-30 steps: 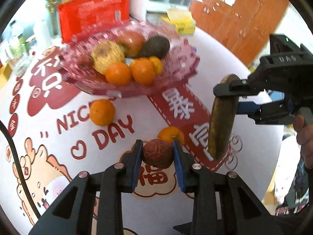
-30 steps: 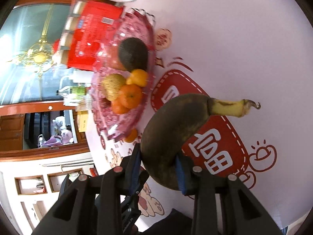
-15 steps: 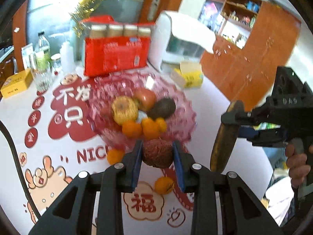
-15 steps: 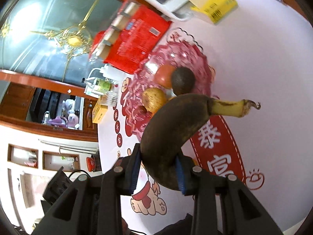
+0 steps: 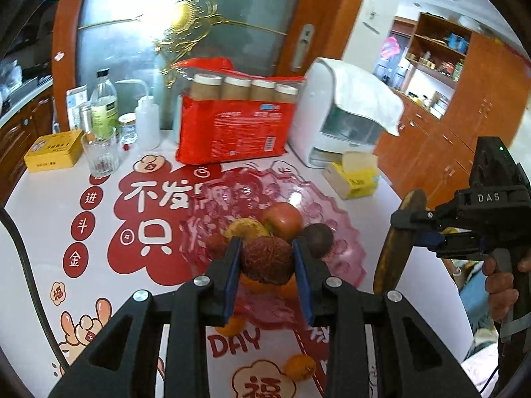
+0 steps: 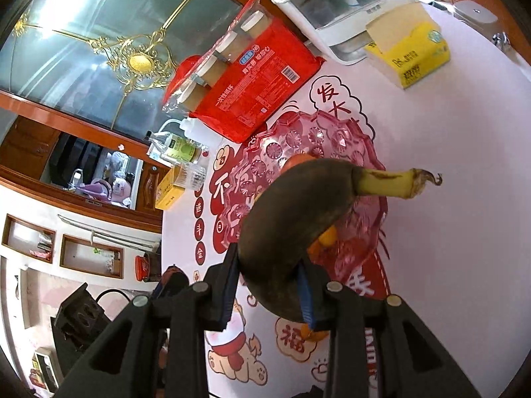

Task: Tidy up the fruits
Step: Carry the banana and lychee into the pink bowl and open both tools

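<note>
The left hand-held gripper (image 5: 267, 260) is raised above the counter (image 5: 43, 205), pointing forward and slightly down toward the pink glass fruit dish (image 5: 335, 232). Its two blue-padded fingers are closed snugly on a round, rough-skinned reddish-brown fruit (image 5: 267, 258), which sits clamped between the pads, clear of the counter and in line with the near edge of the dish.

In the dish lie a red apple (image 5: 283, 220), a yellowish fruit (image 5: 245, 227), a dark round avocado-like fruit (image 5: 318, 239) and a small dark-red fruit (image 5: 216, 242); orange fruit shows just behind the gripped one. Two oranges lie loose on the printed counter cover in front of the dish, one (image 5: 232, 326) partly hidden by the left finger and one (image 5: 300, 366) nearer the camera.

The right hand-held gripper (image 5: 418, 229) is held at the right of the dish, turned sideways so its fingers reach toward the left, with the person's hand (image 5: 502, 292) wrapped around the grip below. Its fingers are closed on a very dark, overripe banana (image 5: 396, 248), which hangs roughly upright beside the dish rim. In the right wrist view the banana (image 6: 292, 232) fills the space between the pads of that gripper (image 6: 268, 290), its yellow-green stem (image 6: 391, 182) pointing right over the dish (image 6: 318, 139).

Behind the dish stand a red pack of paper cups (image 5: 235, 126), a white appliance draped with a cloth (image 5: 335, 116) and a yellow tissue box (image 5: 353, 179).
</note>
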Demonstrator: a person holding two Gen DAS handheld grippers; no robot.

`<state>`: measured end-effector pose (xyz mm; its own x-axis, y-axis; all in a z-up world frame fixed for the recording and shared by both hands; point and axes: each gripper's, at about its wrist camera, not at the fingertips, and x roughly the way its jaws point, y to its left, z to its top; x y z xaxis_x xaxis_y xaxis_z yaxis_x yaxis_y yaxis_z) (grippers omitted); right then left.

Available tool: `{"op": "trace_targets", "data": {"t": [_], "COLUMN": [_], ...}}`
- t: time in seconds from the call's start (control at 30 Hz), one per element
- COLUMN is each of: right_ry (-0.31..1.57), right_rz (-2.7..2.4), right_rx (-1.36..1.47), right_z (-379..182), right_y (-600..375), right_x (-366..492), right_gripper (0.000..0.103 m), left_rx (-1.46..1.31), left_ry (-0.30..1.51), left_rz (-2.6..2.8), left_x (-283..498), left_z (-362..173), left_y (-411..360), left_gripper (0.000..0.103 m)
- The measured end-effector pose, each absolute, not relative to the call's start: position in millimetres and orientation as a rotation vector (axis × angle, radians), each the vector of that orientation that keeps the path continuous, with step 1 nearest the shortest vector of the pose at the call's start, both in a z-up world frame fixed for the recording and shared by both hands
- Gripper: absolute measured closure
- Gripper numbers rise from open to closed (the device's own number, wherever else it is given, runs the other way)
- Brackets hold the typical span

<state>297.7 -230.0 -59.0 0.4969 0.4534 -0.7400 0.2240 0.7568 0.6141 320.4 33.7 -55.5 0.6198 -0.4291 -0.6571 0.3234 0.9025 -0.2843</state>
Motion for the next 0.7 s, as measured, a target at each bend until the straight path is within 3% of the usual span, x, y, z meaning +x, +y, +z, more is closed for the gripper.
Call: {"op": "trace_targets", "data": {"t": [0.7], "right_ry": [1.238], "right_rz": [0.155], "right_rx": [0.588], "right_z": [-130.5], "right_y": [-204.9], "right_x": [367.1], "right_gripper": [0.071], "left_rx": [-0.157], "left_ry": [0.966], "left_rz": [-0.416], "left_x": [365.4], "left_z": [-127.8], "left_y": [14.3], "left_gripper": [0.074]}}
